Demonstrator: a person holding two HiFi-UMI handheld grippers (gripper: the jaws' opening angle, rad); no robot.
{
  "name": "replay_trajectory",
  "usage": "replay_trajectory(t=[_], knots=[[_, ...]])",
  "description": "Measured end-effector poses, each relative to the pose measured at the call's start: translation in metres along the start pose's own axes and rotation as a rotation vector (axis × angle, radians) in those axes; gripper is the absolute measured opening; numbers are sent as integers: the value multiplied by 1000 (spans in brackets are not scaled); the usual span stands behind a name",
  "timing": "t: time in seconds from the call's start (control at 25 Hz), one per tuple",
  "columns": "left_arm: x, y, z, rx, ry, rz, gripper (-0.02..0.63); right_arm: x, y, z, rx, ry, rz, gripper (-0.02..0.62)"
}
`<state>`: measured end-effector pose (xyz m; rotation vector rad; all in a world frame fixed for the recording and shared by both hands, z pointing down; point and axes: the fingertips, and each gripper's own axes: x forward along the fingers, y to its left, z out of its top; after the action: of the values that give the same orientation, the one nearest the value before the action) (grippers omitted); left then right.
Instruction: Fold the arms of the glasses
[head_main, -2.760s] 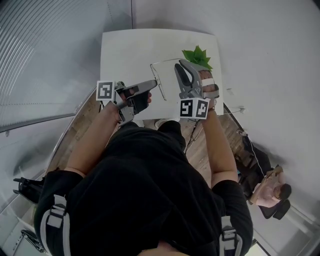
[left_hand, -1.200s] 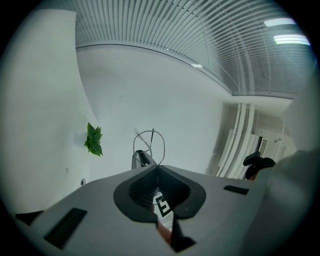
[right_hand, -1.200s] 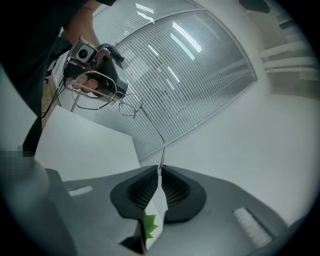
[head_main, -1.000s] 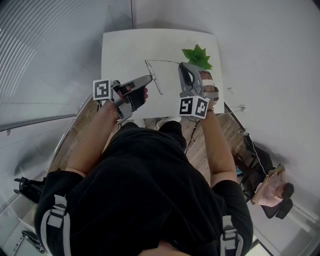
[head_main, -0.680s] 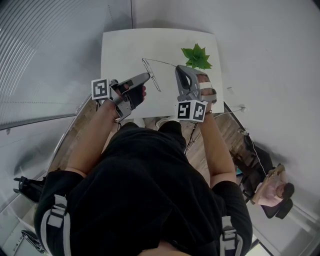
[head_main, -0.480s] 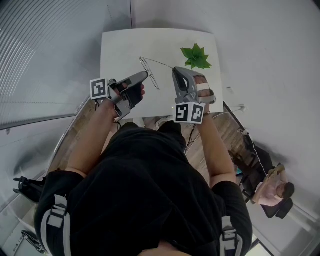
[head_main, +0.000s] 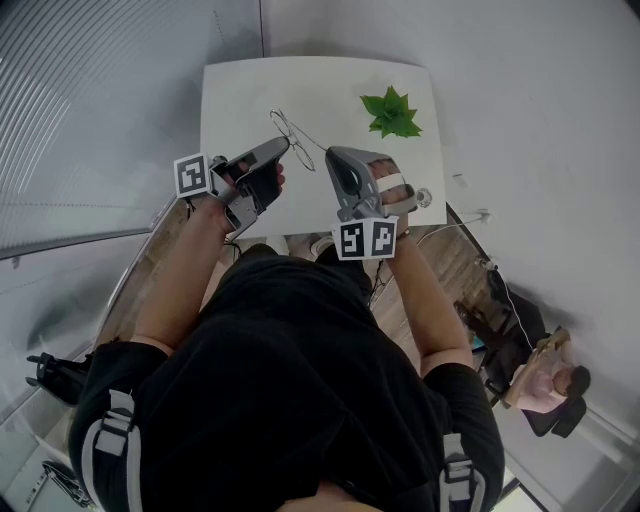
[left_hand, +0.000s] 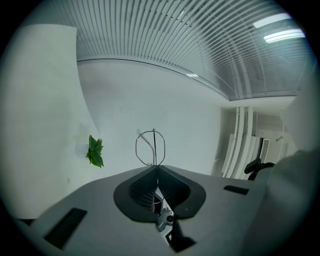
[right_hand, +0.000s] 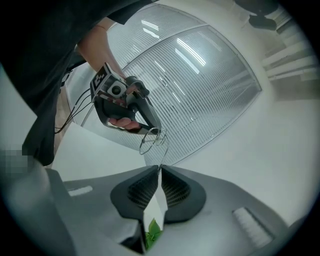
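Upper centre, over the table (head_main: 235, 90): glasses (head_main: 284, 124) strung between two grippers.
The left gripper (head_main: 281, 144) clamps their front, the right gripper (head_main: 330, 155) nips one arm (right_hand: 161, 154).

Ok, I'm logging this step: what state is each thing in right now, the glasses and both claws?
glasses, held in the air, one arm not yet folded flat.
left claw, shut on the glasses.
right claw, shut on the tip of that arm.
plant, standing on the table.
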<state>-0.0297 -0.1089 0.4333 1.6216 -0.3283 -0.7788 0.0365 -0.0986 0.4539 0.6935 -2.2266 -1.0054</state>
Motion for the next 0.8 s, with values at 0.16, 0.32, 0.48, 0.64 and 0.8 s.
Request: replay_trajectory(t=[0.16, 0.32, 0.48, 0.64, 0.8], knots=[[0, -2, 1, 2, -7, 0, 11, -1, 5, 7, -9, -20, 20, 34], [0, -4, 3, 6, -8, -10, 11, 0, 11, 11, -25, -32, 41, 38], [0, -9, 3, 7, -14, -20, 11, -2, 16, 19, -37, -62, 67, 43], [0, -12, 4, 9, -15, -22, 11, -2, 22, 24, -49, -85, 100, 51], [1, -13, 3, 6, -14, -21, 11, -2, 25, 24, -49, -88, 117, 58]])
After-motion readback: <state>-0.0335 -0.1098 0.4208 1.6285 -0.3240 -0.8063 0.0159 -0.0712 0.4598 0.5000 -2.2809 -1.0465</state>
